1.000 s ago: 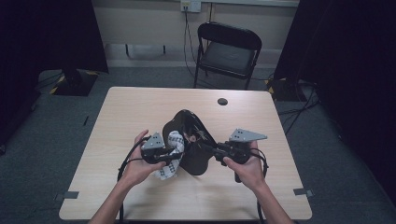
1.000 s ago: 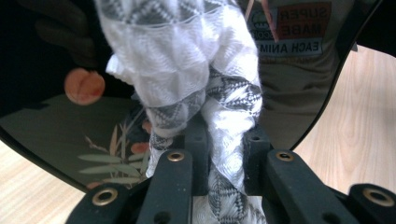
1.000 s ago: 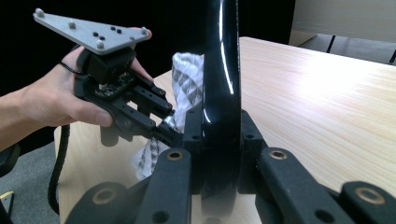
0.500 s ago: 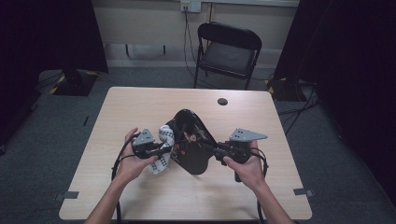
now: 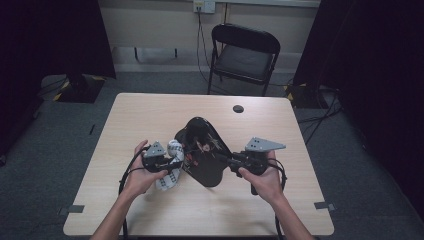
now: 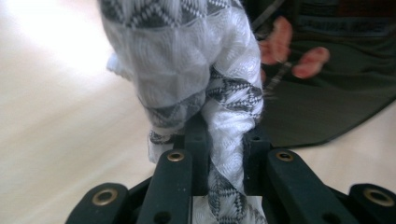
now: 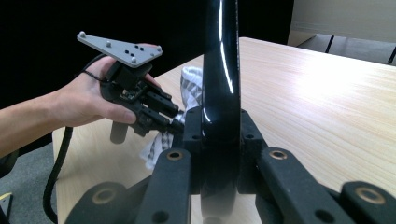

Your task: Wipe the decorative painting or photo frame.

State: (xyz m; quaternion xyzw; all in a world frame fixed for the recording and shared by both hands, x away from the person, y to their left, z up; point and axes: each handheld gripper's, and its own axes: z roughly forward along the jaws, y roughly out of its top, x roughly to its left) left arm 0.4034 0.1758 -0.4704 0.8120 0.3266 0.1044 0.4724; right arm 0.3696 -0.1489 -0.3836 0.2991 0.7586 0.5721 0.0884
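**Two tongs gripping cloth and glossy black piece at mid-tabletop**

In the high view, the person's forearms are coming in from the bottom edge over a pale wooden tabletop (image 5: 150, 115). The left tongs (image 5: 172, 165) are pointing toward the middle, and a white cloth with a grey woven pattern (image 5: 172, 175) is bunching at their tip. The right tongs (image 5: 226, 161) are reaching in from the other side and are biting the near edge of a glossy black piece (image 5: 202, 150), a rounded, roughly three-cornered shape that is standing tilted above the middle of the tabletop. Cloth and black piece are sitting just beside each other, touching or nearly so. A small dark disc (image 5: 238, 108) is lying near the far edge, well apart, and a black folding chair (image 5: 243, 55) is standing beyond the tabletop.

In the left gripper view, the left tongs (image 6: 224, 140) are standing narrow, pinching a twisted strand of the patterned cloth (image 6: 187, 60) between their jaws. The black piece (image 6: 336, 102), with pink markings, is lying behind it at the right.

In the right gripper view, the right tongs (image 7: 219, 123) are clamping narrow on the thin edge of the black piece (image 7: 222, 60), which is rising upright between the jaws. Beyond it, the left hand (image 7: 79, 105) is holding the left tongs against the cloth (image 7: 191, 84).
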